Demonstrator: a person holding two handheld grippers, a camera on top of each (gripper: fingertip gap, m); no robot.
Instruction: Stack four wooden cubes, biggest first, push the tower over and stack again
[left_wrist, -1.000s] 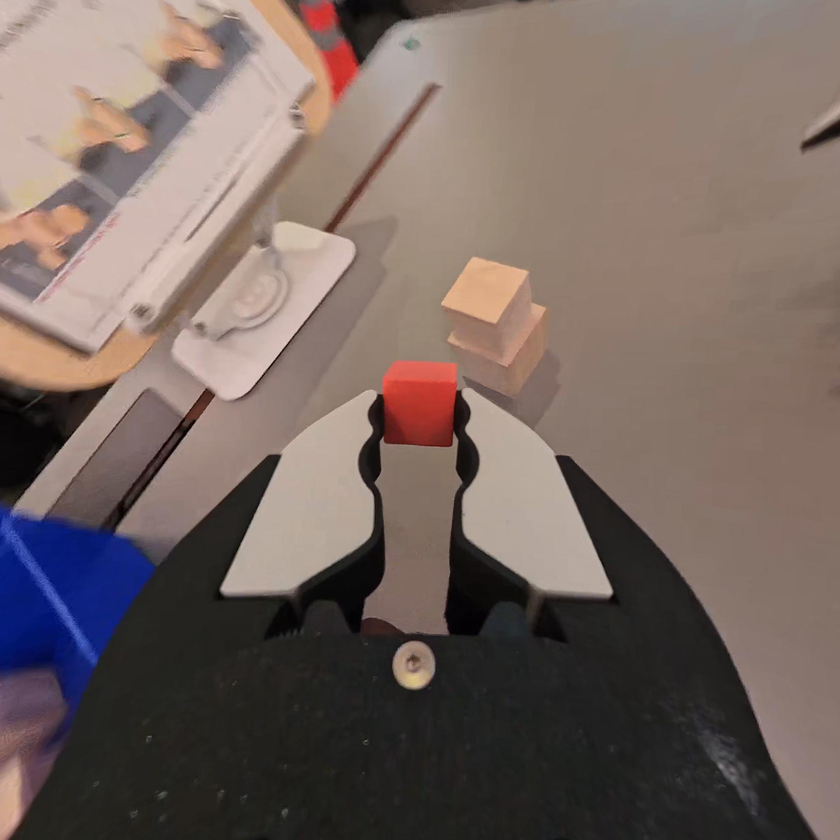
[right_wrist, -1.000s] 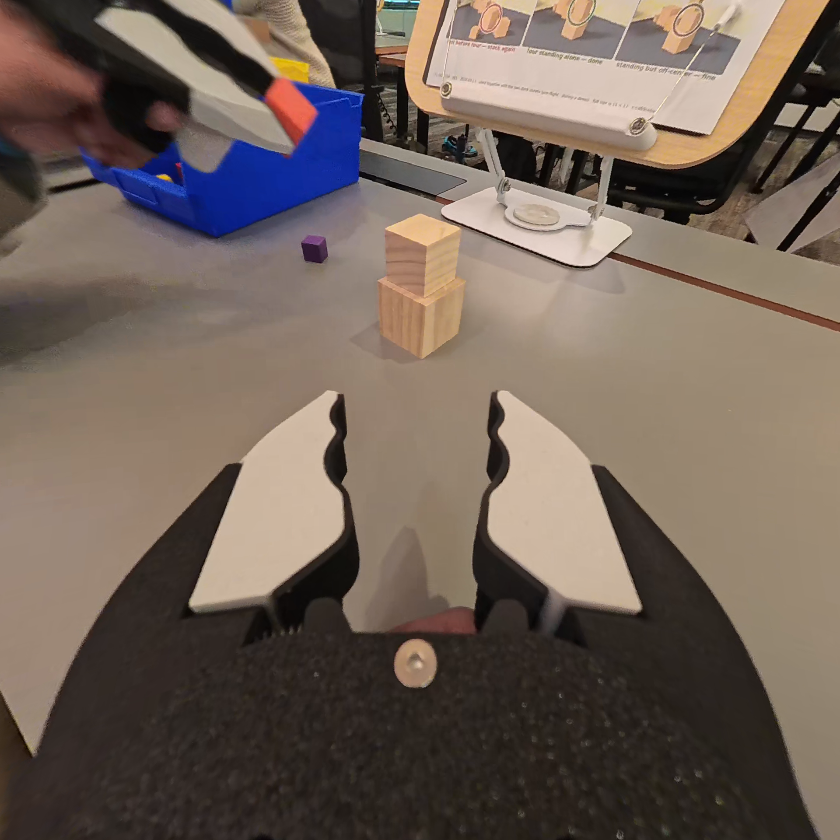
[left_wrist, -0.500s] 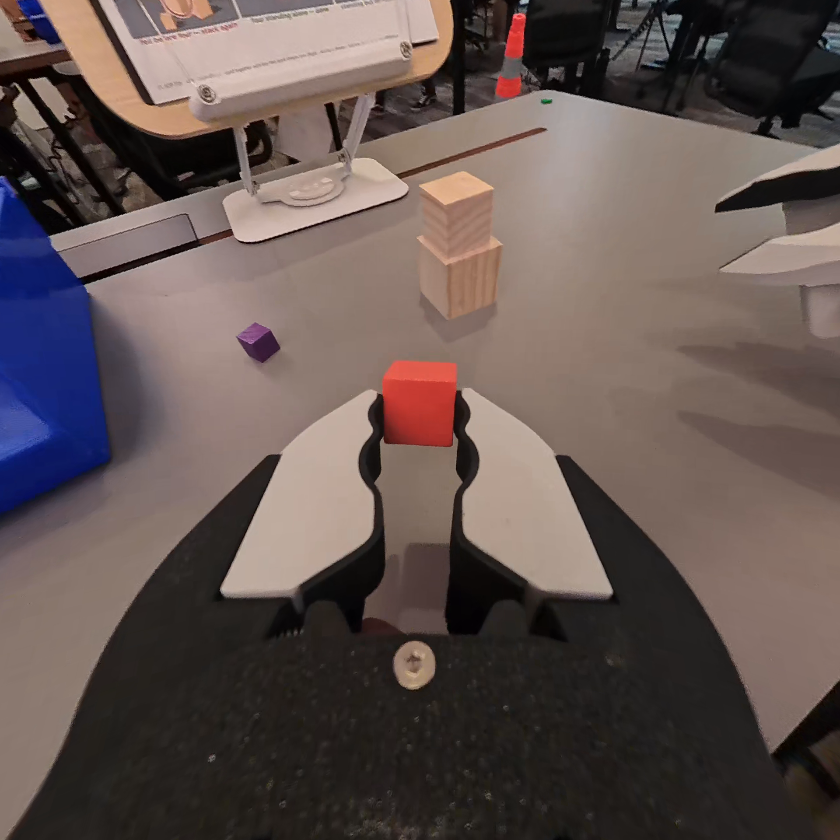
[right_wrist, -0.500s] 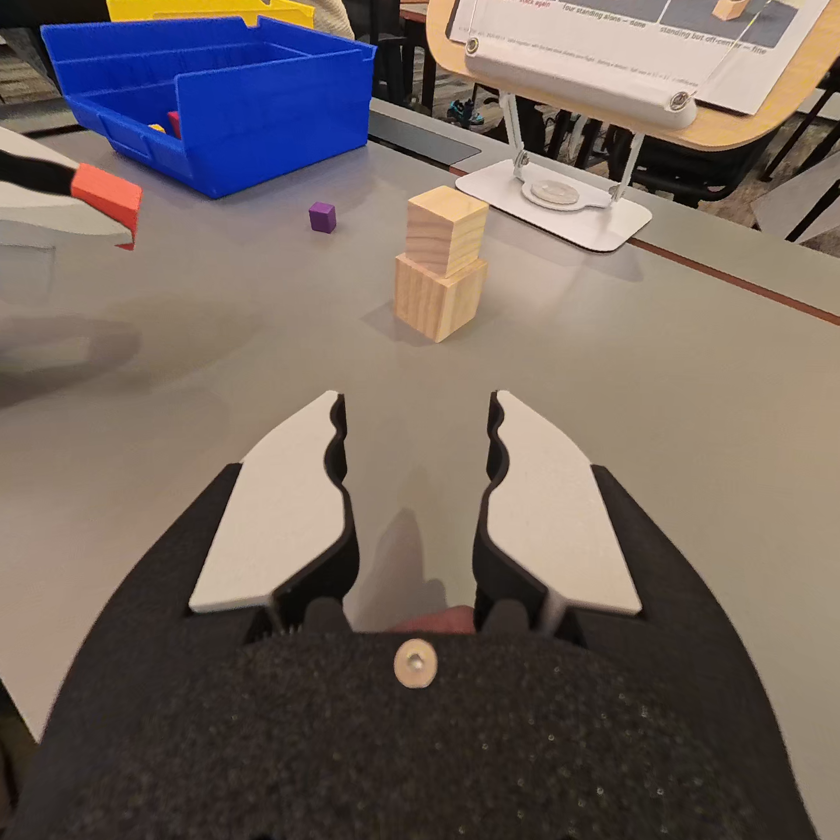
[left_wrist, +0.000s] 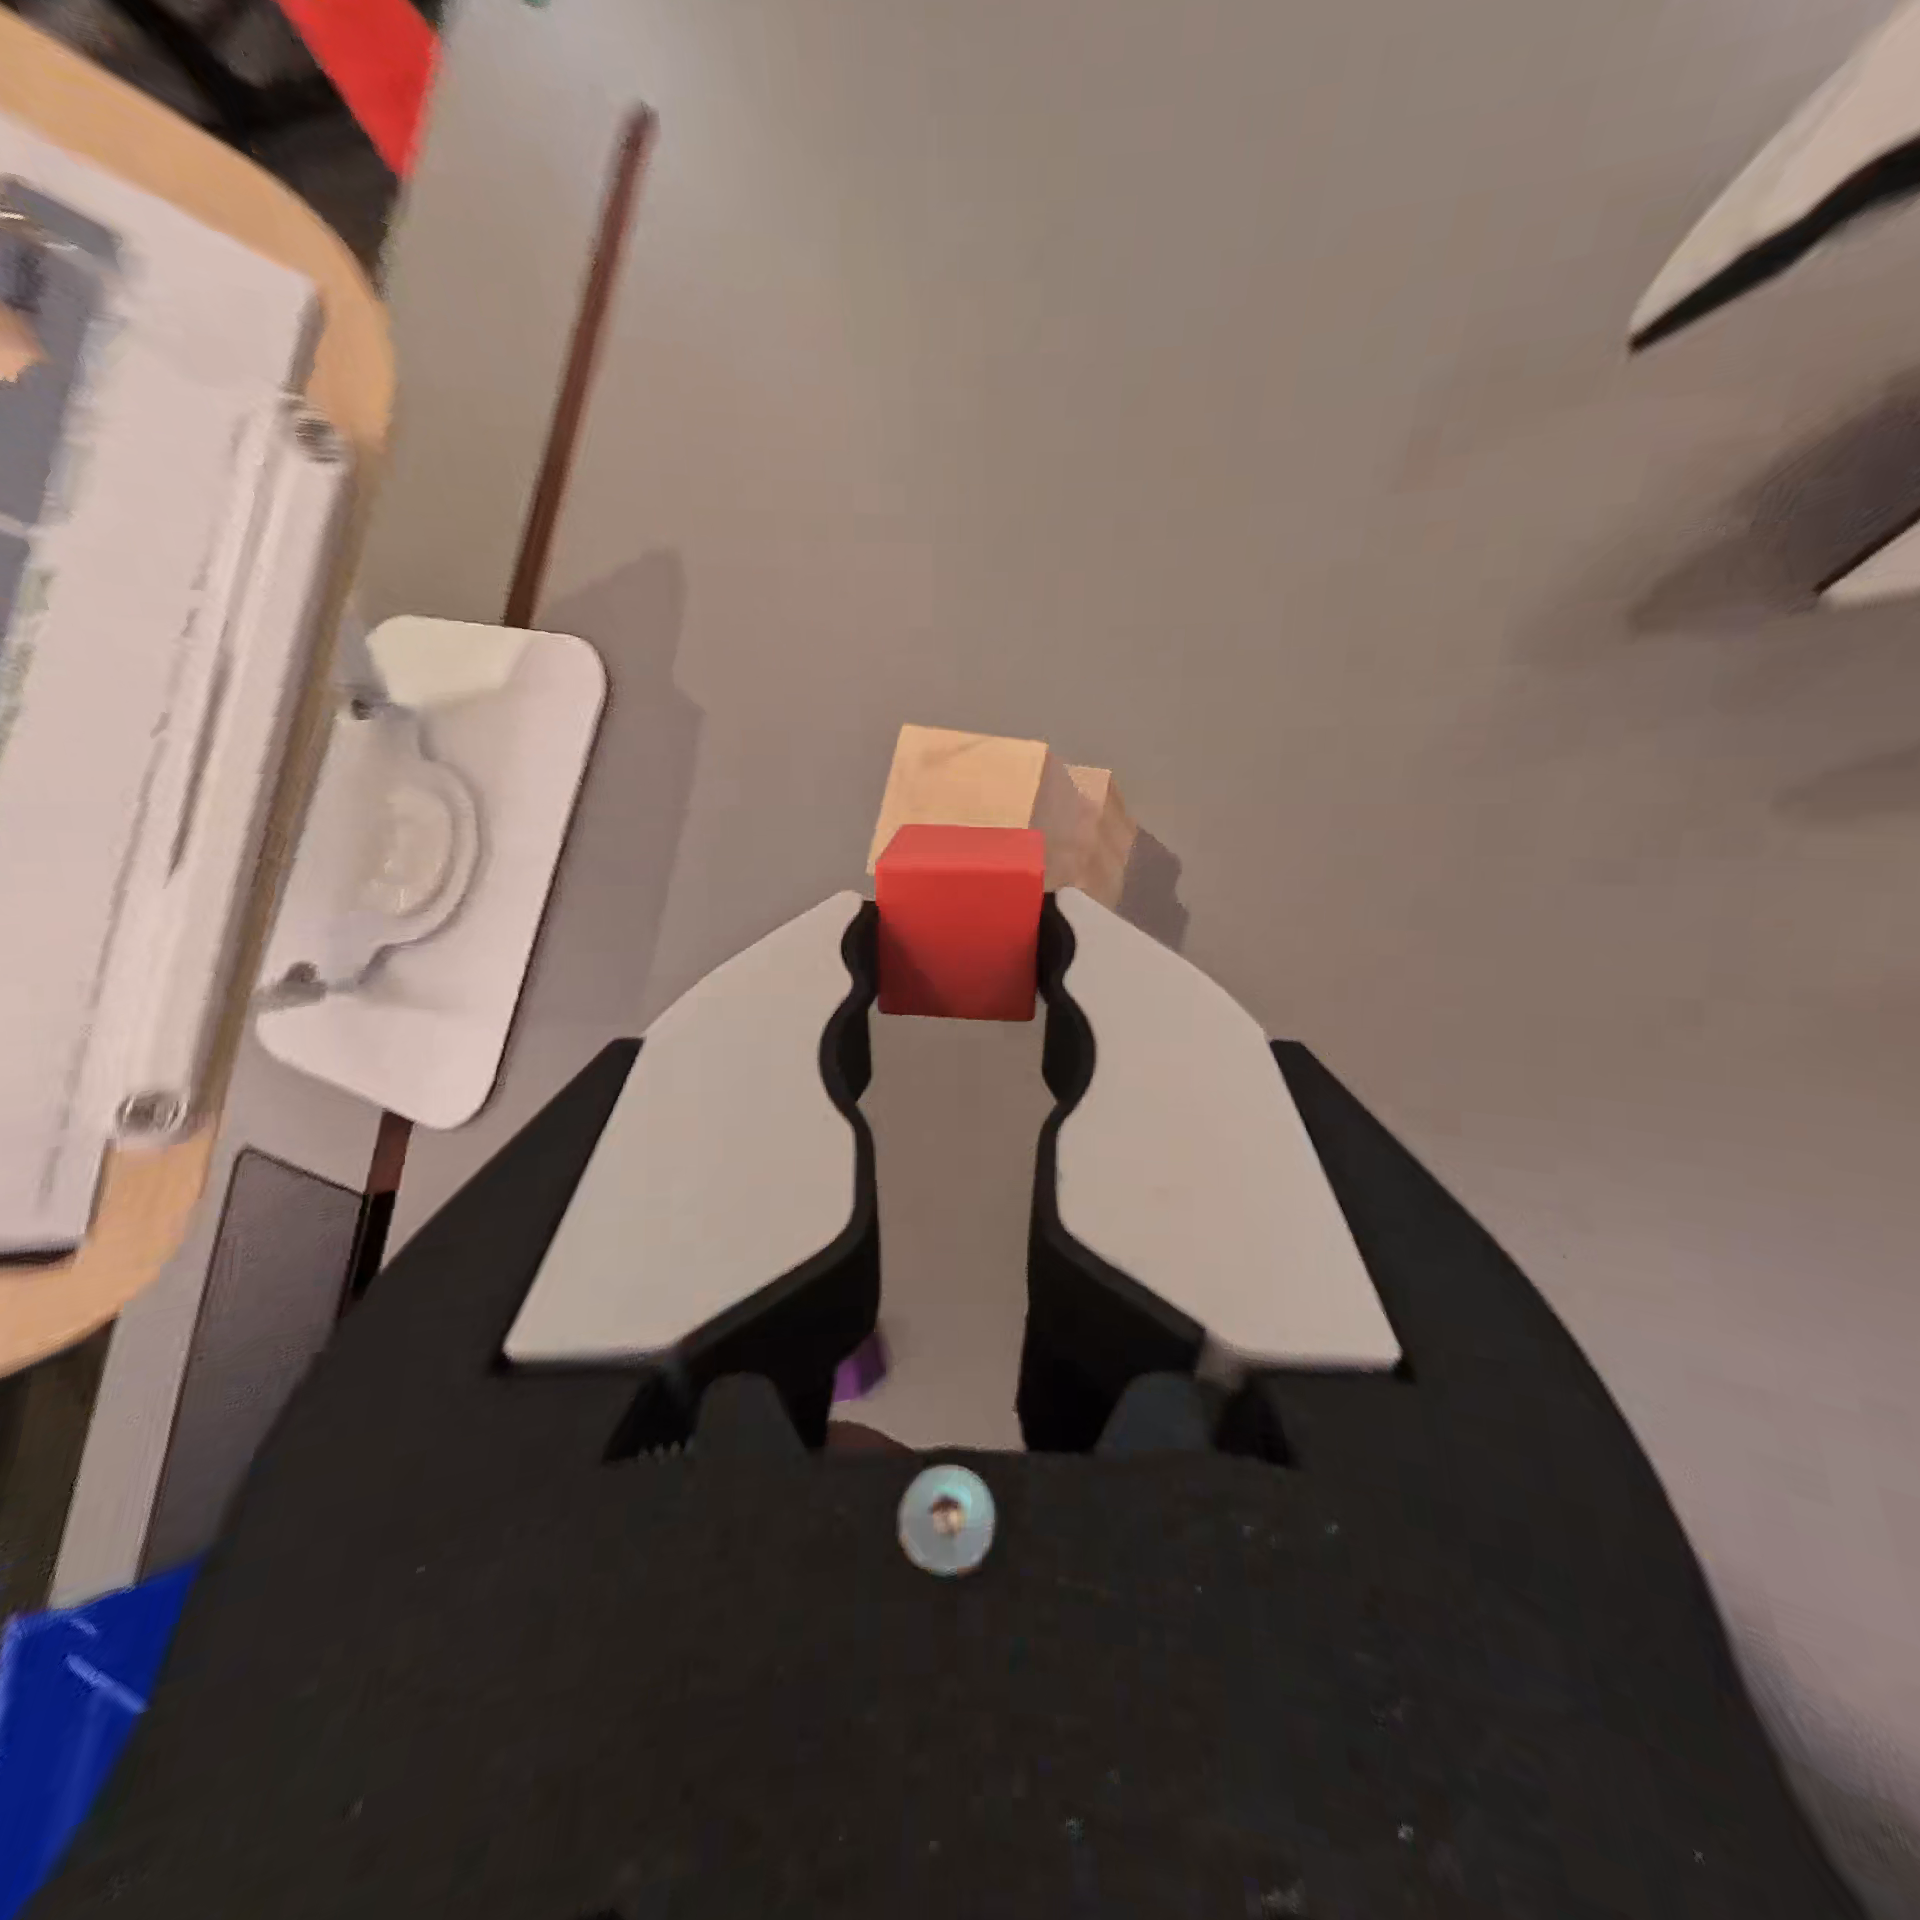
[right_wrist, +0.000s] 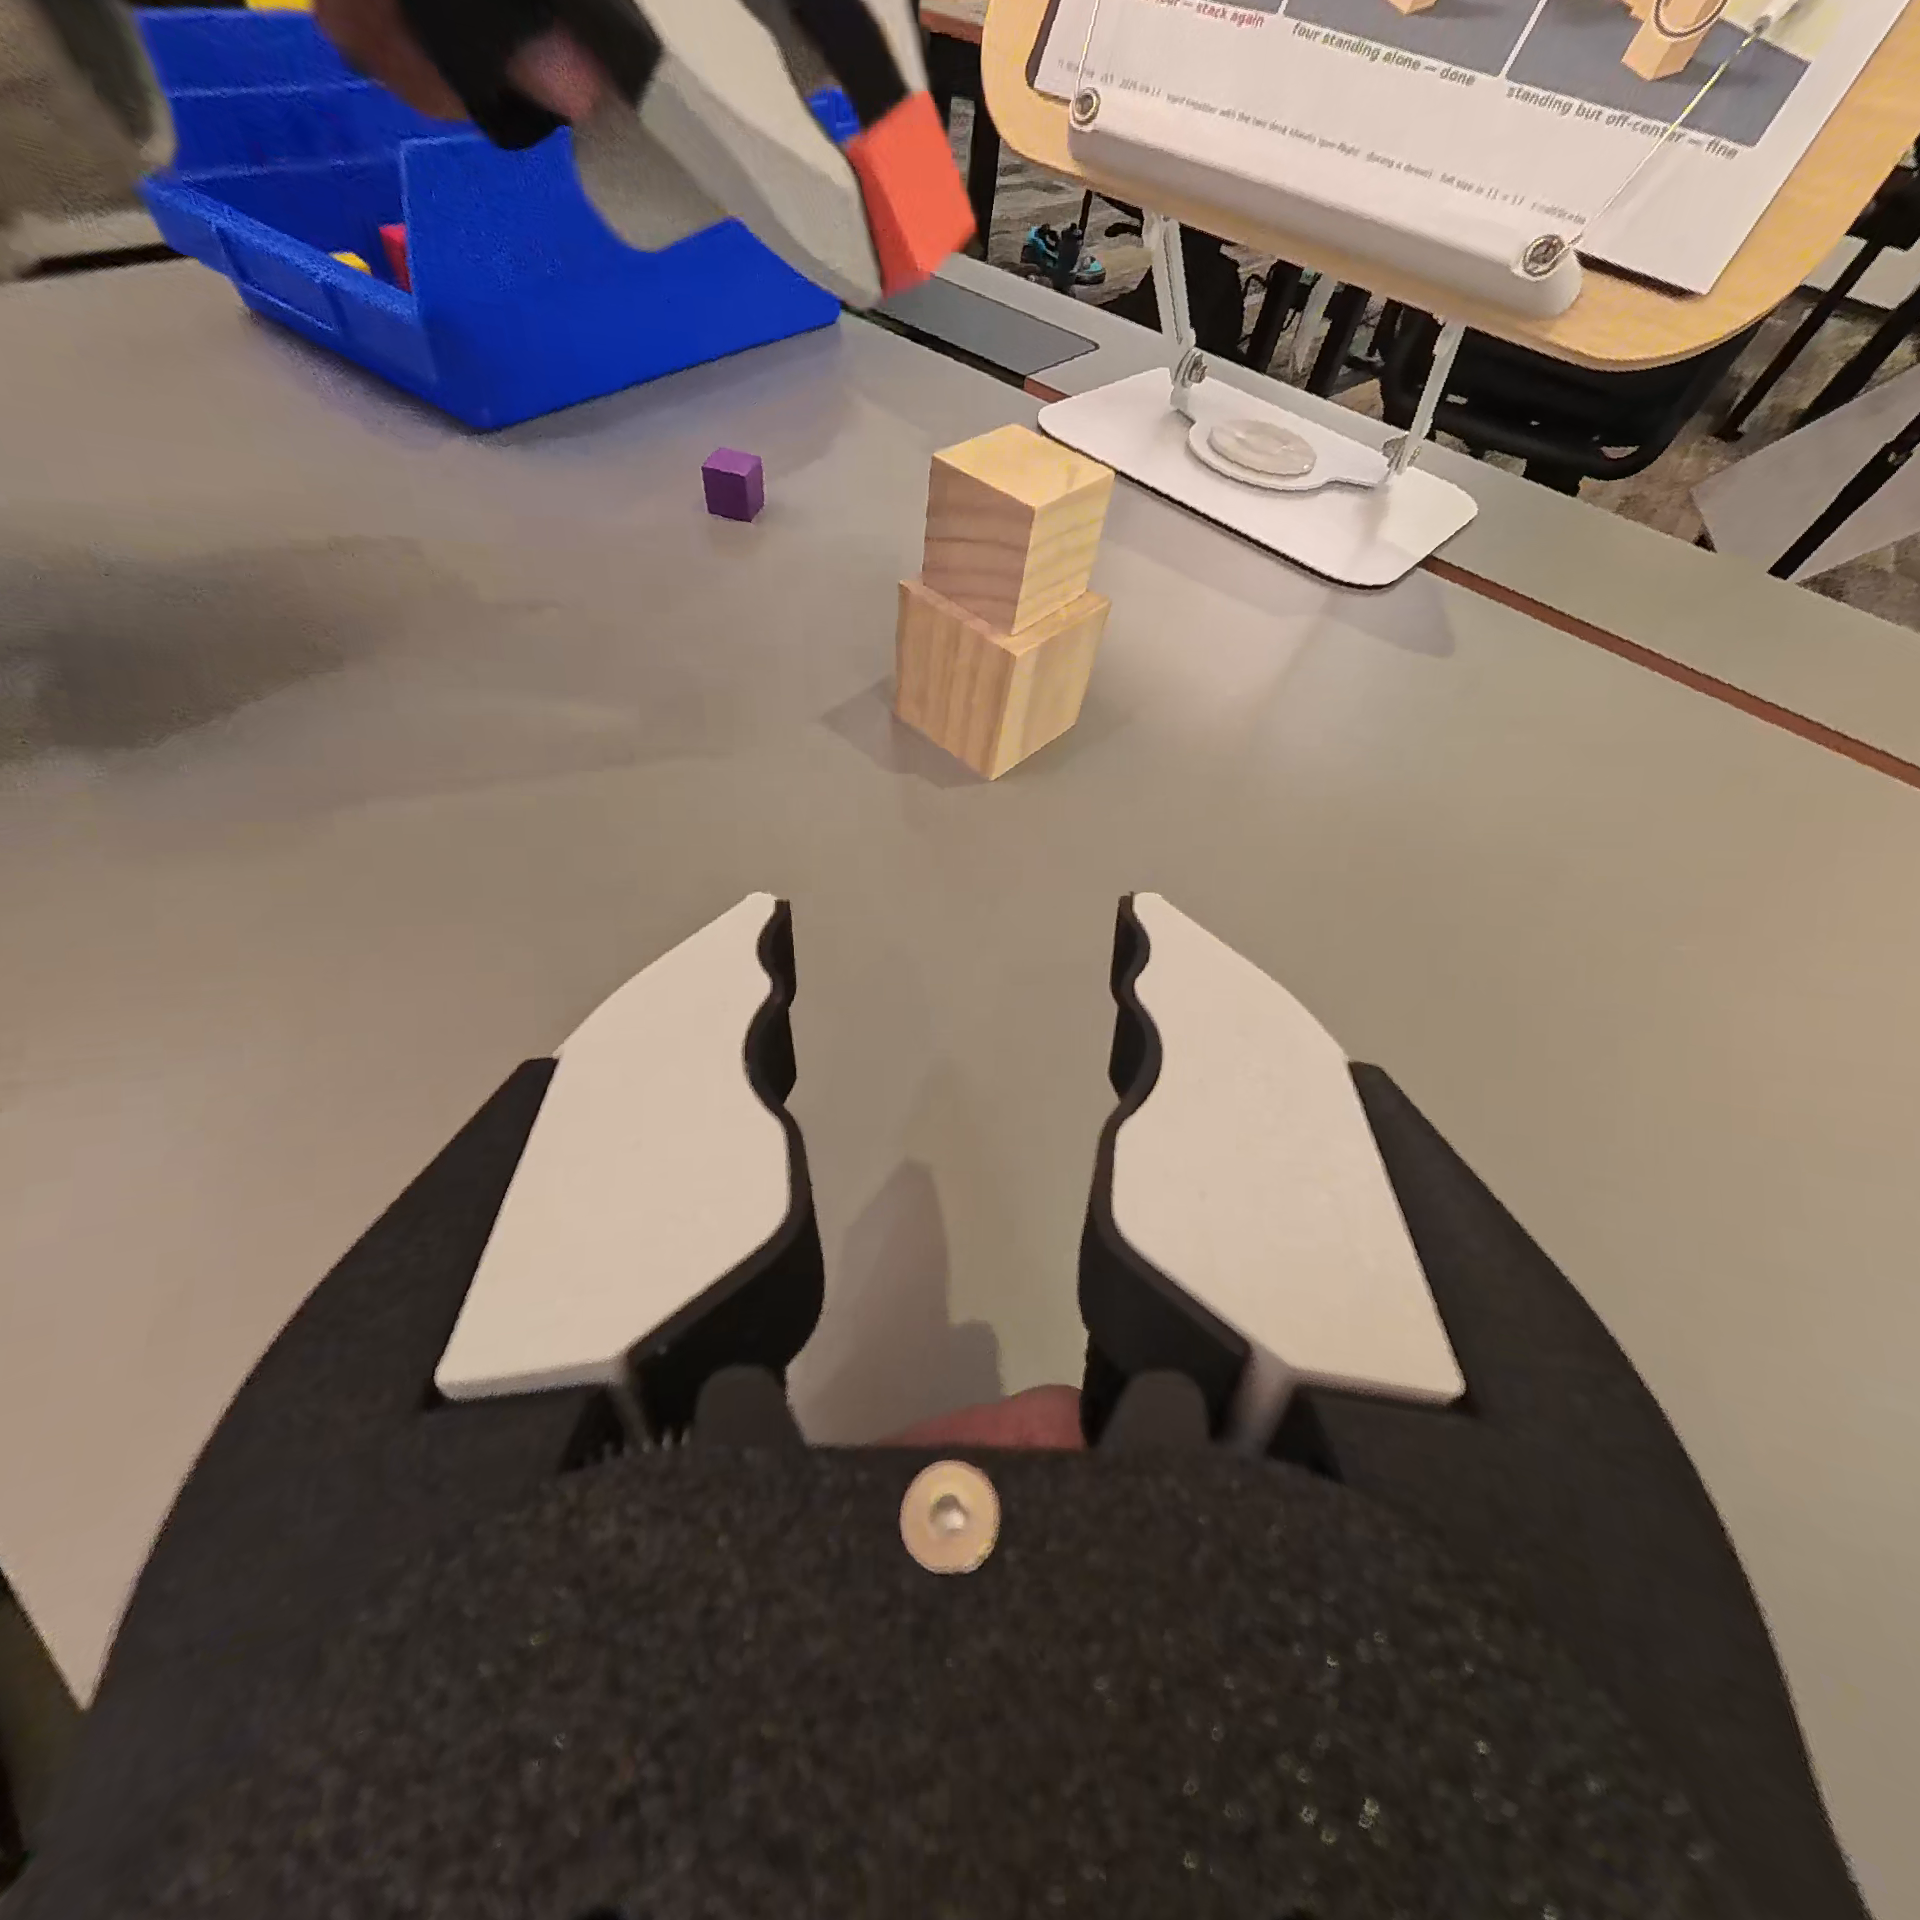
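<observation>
The left hand-held gripper (left_wrist: 958, 940) pinches a small red wooden cube (left_wrist: 956, 920) by opposite flat faces, above two stacked pale wooden cubes (right_wrist: 1003, 597); light, rigid, probably slick. The right hand-held gripper (right_wrist: 951, 914) hangs open, empty.

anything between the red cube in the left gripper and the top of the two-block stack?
Nothing visible. The left gripper holds the red cube in the air, up and left of the two-block stack. The stack's top face is bare. The purple cube sits on the table off to the left, and the open right gripper is short of the stack.
</observation>
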